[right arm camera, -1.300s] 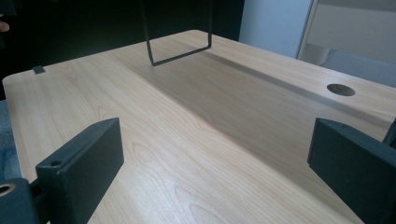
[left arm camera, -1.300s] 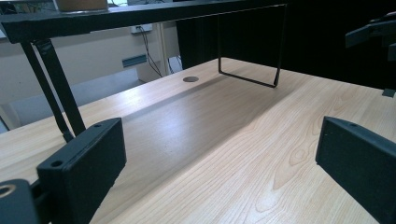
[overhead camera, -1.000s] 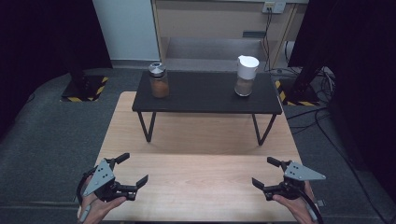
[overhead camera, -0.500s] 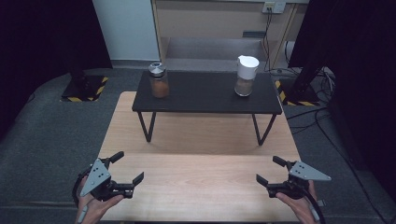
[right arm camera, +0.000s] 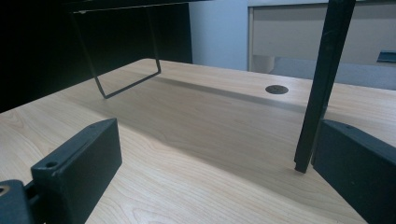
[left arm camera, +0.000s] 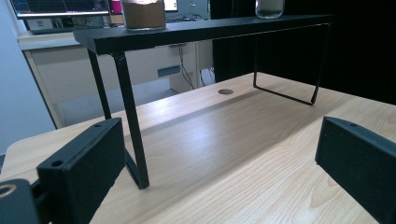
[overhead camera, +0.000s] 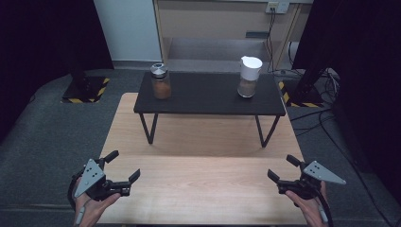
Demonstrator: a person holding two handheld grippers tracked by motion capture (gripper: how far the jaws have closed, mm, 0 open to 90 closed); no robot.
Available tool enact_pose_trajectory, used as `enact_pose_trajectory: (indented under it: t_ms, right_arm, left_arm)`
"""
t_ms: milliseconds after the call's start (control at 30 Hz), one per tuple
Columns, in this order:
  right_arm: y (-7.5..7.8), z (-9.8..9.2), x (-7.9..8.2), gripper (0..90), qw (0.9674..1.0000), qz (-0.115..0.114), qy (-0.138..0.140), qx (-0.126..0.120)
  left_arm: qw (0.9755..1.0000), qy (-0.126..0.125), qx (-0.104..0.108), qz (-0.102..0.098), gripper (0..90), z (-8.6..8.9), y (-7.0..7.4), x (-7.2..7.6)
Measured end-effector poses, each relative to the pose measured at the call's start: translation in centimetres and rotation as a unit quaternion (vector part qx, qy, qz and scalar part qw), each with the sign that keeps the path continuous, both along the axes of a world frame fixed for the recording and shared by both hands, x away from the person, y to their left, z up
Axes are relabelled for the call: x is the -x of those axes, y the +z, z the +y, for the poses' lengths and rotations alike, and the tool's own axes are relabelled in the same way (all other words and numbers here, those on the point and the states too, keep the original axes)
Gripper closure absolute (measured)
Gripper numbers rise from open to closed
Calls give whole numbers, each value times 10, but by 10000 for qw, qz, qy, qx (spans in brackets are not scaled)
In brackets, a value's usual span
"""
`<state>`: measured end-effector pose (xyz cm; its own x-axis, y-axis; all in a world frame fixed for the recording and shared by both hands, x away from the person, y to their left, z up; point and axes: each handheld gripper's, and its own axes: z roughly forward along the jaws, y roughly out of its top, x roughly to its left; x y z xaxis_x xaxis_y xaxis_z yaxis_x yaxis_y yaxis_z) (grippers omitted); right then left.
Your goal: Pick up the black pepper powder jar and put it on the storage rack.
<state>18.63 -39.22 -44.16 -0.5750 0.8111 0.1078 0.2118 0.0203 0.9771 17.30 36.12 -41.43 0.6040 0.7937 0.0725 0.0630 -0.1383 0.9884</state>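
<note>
Cropping both jars' (left arm camera: 143,13) tops, left tool view.

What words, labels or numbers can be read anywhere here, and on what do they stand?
No text can be read in these pictures.
Jar with brown contents: no readable label.
White-lidded jar: no readable label.
Monitor screens behind the black shelf: lit, but whatever is on them is too small and blurred to read.
Floor stand base: yellow-and-black warning stripes, no words.
Left gripper and right gripper: no markings visible.
</note>
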Motion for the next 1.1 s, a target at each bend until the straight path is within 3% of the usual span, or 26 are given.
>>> enact_pose_trajectory:
  t_ms: [1100]
  right_arm:
    - [0, -1, -7, 23, 9994, -55, 346, 19]
  left_arm:
    - [9993, -377, -19, 26, 6, 1, -1, -5]
